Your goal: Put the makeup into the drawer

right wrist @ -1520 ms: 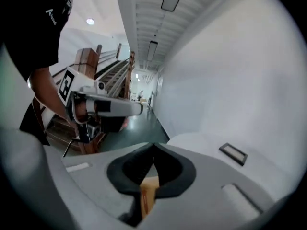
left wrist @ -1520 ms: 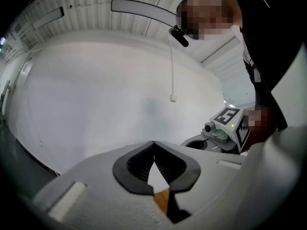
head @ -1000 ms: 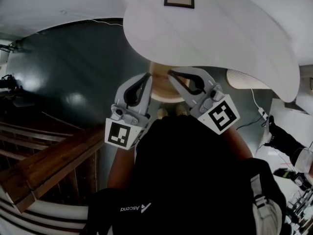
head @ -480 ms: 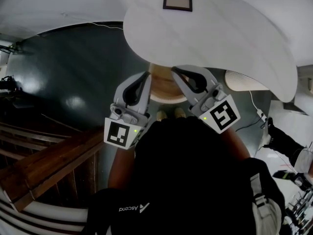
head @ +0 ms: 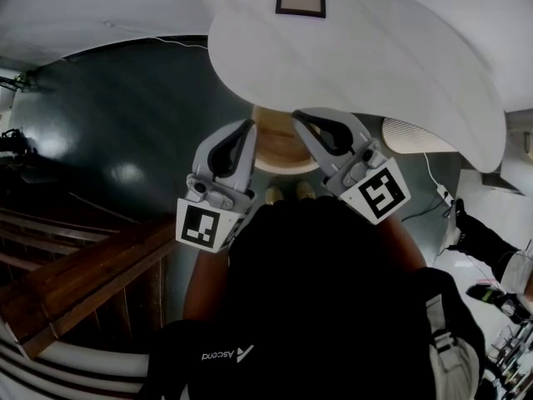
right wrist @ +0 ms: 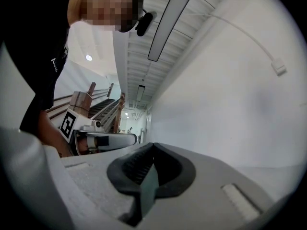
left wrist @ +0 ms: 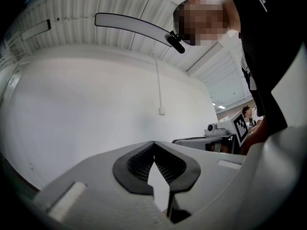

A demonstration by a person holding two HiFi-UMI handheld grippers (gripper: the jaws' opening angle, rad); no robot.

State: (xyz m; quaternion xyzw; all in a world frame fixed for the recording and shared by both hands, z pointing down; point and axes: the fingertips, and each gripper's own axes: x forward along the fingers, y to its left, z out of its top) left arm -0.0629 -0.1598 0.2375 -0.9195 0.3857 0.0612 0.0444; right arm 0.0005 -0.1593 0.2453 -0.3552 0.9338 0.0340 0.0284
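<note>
A small flat dark-rimmed rectangular case point(head: 301, 2) lies on the white round table point(head: 375, 65) at the far side; it may be the makeup. No drawer shows in any view. Both grippers hang close to the person's chest, below the table's near edge, pointing roughly level toward a white wall. The left gripper point(head: 249, 127) point(left wrist: 154, 143) is shut with its tips touching and nothing between them. The right gripper point(head: 292, 123) point(right wrist: 153, 145) is shut and empty too. Each gripper view catches the other gripper's marker cube point(left wrist: 240, 127) point(right wrist: 68, 124).
A round wooden base point(head: 279, 144) stands under the table, just past the gripper tips. Wooden stairs point(head: 75, 265) run along the left. A white ribbed object point(head: 416, 134) and a cable point(head: 437, 182) lie at the right on the dark floor point(head: 125, 123).
</note>
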